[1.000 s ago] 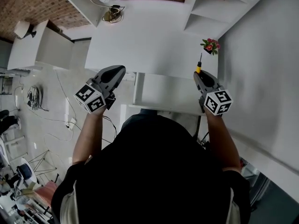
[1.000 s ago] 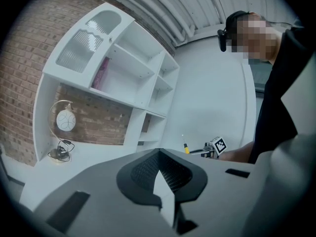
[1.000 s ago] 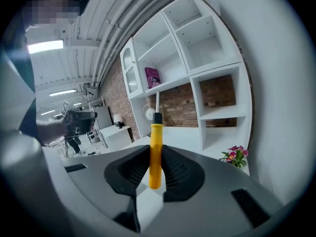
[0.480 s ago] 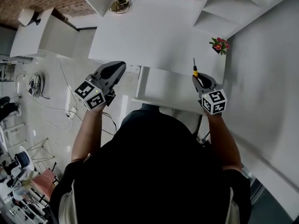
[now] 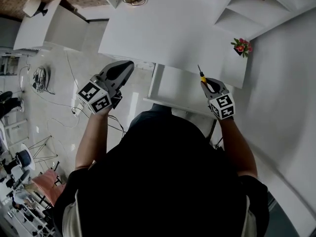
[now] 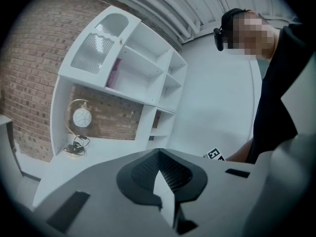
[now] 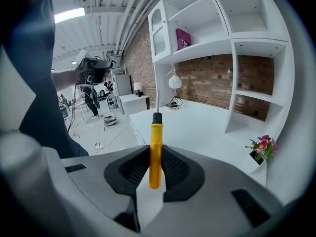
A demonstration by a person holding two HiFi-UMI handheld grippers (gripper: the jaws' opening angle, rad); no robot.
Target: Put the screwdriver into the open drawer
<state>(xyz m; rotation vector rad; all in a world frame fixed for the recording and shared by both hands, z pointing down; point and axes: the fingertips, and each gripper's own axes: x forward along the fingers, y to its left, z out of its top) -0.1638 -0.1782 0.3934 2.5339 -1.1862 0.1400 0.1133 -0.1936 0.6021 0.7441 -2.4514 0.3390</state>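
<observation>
Now the right gripper [image 5: 204,83], clamping the screwdriver [image 5: 201,76] by its yellow handle, is shifting leftward over the right far corner of the drawer [image 5: 174,89], bringing release closer, while the left gripper [image 5: 127,65] is hovering closed and empty at left.

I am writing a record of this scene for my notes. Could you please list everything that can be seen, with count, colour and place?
screwdriver: one, yellow handle, in the right tongs
drawer: one, white, open, under the desk's front edge
desk: one, white, ahead of the person
flowers: one bunch, pink and red, desk's right end
globe ornament: one, white in a gold arc, back of desk
shelf unit: one, white, against the brick wall
box: one, magenta, upper shelf
cables: dark, floor at left
left tongs: grey, shut, empty
right tongs: grey, shut on the screwdriver, at the drawer's right edge
</observation>
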